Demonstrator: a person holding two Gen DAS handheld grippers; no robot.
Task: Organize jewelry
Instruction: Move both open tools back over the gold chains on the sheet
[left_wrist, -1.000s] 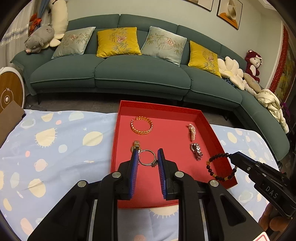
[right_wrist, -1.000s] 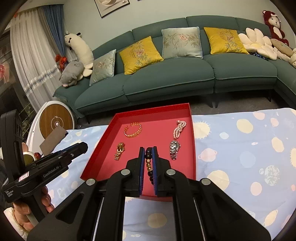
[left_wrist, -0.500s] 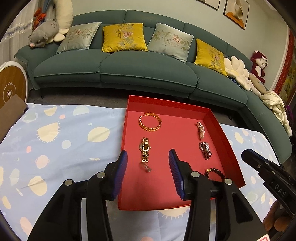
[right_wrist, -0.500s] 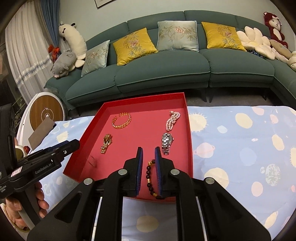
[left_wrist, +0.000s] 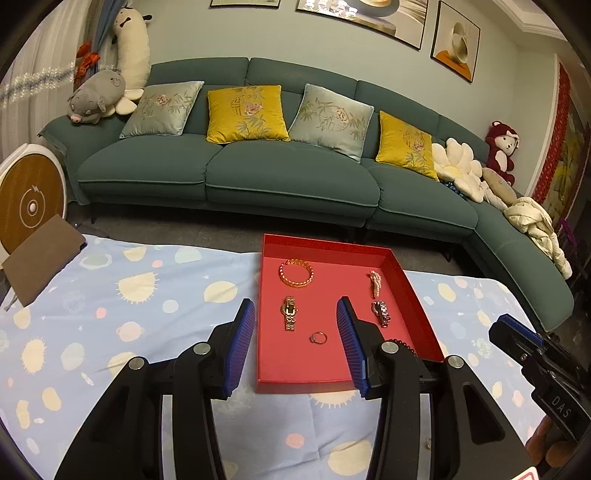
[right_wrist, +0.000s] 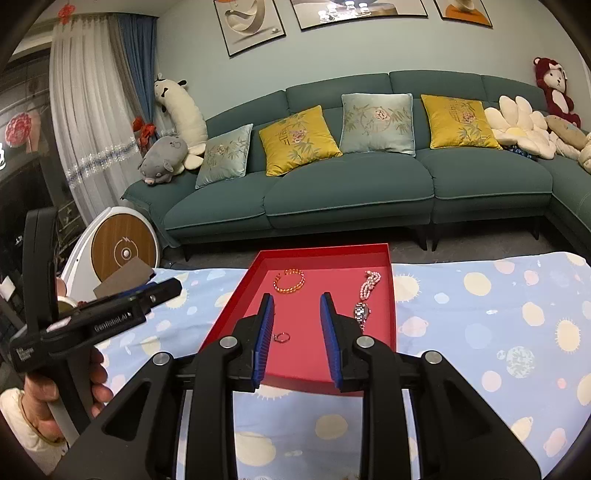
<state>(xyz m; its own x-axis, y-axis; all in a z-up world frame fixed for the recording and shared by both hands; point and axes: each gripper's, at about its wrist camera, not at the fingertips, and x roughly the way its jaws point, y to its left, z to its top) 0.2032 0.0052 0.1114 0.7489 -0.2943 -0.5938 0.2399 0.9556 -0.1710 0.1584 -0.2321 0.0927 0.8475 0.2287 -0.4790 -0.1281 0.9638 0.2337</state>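
1. Jaws of the left gripper (left_wrist: 295, 347) stood wide apart and empty over the near end of the red tray (left_wrist: 421, 295); the jaws of the right gripper (right_wrist: 295, 336) were likewise apart, holding nothing, over the tray's near edge.
2. Nearest in the tray, a small ring (left_wrist: 318, 337) lay flat between the left gripper's blue pads (left_wrist: 240, 350). A dark bead bracelet (left_wrist: 400, 344) lay at the tray's near right corner, mostly hidden behind the left gripper's right finger.
3. Farther in, a gold watch (left_wrist: 290, 314) lay on the left side with its long axis running near to far, band ends pointing toward the camera and away. A silver watch (left_wrist: 381, 313) lay on the right side, also lengthwise, well apart from the gold one.
4. At the far end, a gold bangle (left_wrist: 296, 273) lay flat on the left, and a pearl strand (left_wrist: 375, 283) lay bunched lengthwise on the right, just beyond the silver watch.
5. The tray sat on a counter covered with a pale blue cloth (left_wrist: 129, 302) printed with suns and planets. A brown card (left_wrist: 40, 258) rested at the cloth's far left corner.
6. Beyond the counter stood a long green sofa (left_wrist: 280, 177) with yellow and grey cushions (left_wrist: 245, 112) and plush toys at both ends.
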